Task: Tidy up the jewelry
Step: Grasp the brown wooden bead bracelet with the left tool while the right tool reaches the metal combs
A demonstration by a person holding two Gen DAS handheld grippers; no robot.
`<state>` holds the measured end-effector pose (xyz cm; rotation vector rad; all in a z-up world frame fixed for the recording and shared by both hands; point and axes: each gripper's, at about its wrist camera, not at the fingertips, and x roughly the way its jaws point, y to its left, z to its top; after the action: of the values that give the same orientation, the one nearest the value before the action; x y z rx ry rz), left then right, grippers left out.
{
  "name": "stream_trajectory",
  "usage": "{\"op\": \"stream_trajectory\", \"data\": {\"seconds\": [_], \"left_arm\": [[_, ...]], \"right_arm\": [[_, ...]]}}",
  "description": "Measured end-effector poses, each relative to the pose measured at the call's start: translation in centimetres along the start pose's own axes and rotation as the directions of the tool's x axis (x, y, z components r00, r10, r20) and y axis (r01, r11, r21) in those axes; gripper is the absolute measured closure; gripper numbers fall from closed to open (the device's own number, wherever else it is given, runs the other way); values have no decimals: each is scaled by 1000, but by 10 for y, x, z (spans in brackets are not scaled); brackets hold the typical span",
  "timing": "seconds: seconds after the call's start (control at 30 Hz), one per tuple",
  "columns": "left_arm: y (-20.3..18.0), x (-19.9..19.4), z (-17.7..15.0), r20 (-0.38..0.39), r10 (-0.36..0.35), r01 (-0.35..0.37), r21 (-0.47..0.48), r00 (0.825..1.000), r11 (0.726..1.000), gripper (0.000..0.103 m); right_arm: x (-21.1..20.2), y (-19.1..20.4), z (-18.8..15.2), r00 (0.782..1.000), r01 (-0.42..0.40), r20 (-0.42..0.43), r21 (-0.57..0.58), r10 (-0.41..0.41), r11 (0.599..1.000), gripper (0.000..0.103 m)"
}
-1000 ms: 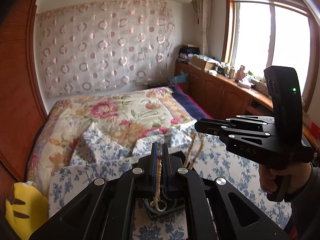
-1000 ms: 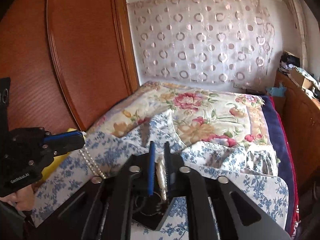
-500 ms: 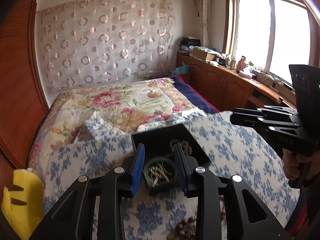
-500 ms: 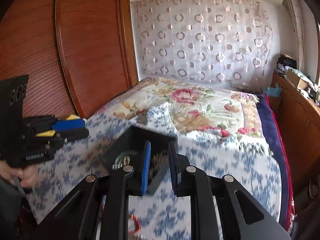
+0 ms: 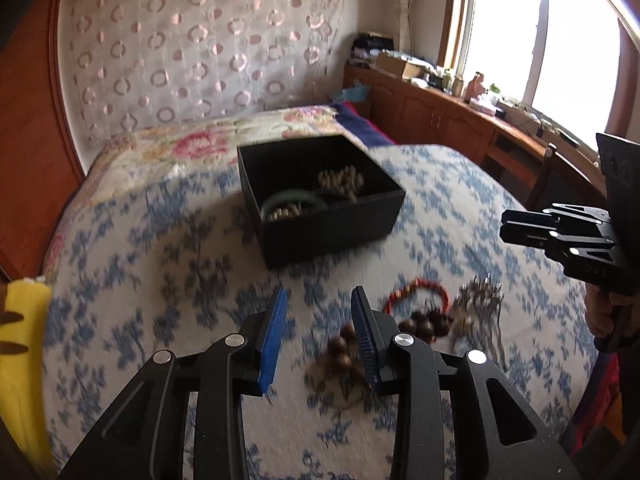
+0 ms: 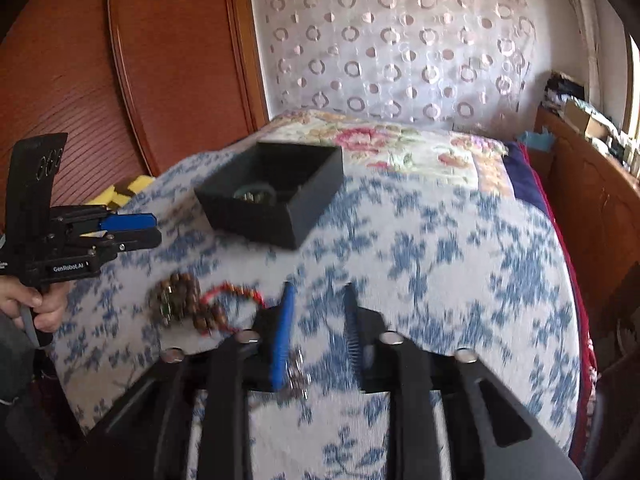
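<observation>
A black jewelry box [image 5: 320,196] sits on the blue-flowered bedspread; it holds a green bangle [image 5: 294,202] and pale bead strands [image 5: 342,180]. It also shows in the right wrist view [image 6: 272,196]. Loose on the bedspread lie dark wooden beads [image 5: 344,346], a red bead bracelet [image 5: 416,294] and a silver piece [image 5: 478,304]. My left gripper [image 5: 320,332] is open and empty above the wooden beads. My right gripper [image 6: 318,332] is open and empty, with the silver piece [image 6: 298,372] under its left finger.
A wooden headboard [image 6: 120,80] stands at the left. A yellow cushion [image 5: 20,344] lies at the bed's left edge. A wooden cabinet [image 5: 460,120] with clutter runs under the window at the right. A floral quilt [image 5: 208,140] lies behind the box.
Both grippers let go of the bead strand, which now lies in the box. Both opened wide, pulled back from the box and tilted down over the loose jewelry.
</observation>
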<state>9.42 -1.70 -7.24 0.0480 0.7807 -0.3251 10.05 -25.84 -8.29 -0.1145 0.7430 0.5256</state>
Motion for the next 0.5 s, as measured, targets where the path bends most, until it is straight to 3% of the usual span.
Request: {"op": "stream_trajectory", "data": {"seconds": [0.27, 0.37, 0.5], "left_arm": [[0, 15, -15, -58, -16, 16, -11, 998, 1000, 71], [0, 21, -17, -74, -30, 28, -19, 997, 999, 71], [0, 25, -18, -86, -58, 55, -33, 995, 998, 71]], "right_arm": [[18, 2, -19, 995, -45, -84, -8, 44, 999, 72], [22, 8, -22, 993, -66, -98, -17, 64, 998, 62], [28, 11, -24, 990, -78, -121, -28, 74, 997, 61]]}}
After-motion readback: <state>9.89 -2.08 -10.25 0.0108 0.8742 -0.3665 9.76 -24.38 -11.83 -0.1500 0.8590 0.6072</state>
